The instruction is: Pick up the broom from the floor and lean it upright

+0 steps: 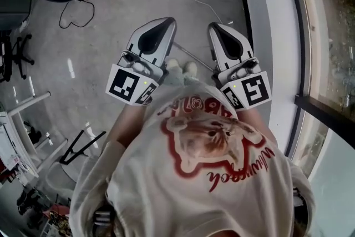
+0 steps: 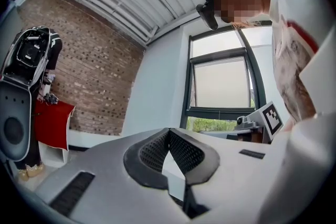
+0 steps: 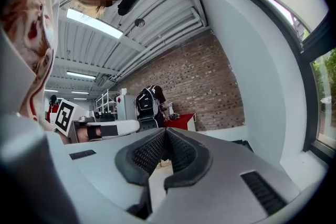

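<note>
Both closed and empty, the left claw point(image 1: 165, 22) and right claw point(image 1: 214, 26) hover side by side above the floor point(image 1: 111, 36), where a thin pole, likely the broom handle point(image 1: 191, 55), lies between and below them, so the approach is in hand: next, open one claw and lower it.

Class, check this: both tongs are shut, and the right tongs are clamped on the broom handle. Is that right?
No. The left tongs and right tongs are shut, but the right tongs hold nothing, as the right gripper view shows.
</note>
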Tool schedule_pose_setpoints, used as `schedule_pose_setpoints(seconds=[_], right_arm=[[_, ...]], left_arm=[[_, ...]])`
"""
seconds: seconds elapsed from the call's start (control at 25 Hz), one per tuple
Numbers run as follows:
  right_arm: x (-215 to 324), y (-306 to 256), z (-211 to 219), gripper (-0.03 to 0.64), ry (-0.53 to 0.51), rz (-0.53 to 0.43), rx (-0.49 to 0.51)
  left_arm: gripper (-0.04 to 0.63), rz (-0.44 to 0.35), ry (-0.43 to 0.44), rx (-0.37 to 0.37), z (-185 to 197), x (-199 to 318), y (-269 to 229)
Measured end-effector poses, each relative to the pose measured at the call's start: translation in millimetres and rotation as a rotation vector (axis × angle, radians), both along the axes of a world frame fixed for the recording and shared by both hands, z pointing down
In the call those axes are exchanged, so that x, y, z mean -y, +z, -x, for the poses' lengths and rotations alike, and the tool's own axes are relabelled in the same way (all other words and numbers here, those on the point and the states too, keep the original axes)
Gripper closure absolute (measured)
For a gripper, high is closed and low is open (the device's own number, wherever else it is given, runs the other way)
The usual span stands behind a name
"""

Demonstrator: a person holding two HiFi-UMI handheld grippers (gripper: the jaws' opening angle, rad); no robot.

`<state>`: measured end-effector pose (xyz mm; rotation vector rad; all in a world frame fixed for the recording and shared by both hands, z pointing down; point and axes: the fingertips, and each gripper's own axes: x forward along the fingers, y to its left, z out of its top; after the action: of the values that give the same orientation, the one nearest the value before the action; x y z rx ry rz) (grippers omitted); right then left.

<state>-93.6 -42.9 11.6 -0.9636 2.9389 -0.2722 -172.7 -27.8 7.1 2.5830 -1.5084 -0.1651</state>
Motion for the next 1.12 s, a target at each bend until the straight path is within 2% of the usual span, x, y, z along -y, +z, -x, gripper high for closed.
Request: schedule_pose_setpoints(seconds=[0.36,0.48,0.6,0.8,1.12], right_arm=[[47,50,21,0.592,-0.038,0.024,-0.073],[59,81,28,0.592,-0.059,0.031,-0.109],[64,114,41,0.592,-0.097,0.061,-0.142],[76,167,68,0.592,-0.134,0.072,-0.140],[76,302,87,0.592,-0.192,0.108,-0.232]], left_arm=[[0.577,0.056,-0.017,0.003,25,51,46],[0.577,0.069,-0.013,0.032,30,66,73],[0.577,0.094,-0.014,0.052,37,75,107],[0.577,0.114,-0.057,0.053,60,86,170],[0.577,0.179,-0.096,0.056,80,89,285]])
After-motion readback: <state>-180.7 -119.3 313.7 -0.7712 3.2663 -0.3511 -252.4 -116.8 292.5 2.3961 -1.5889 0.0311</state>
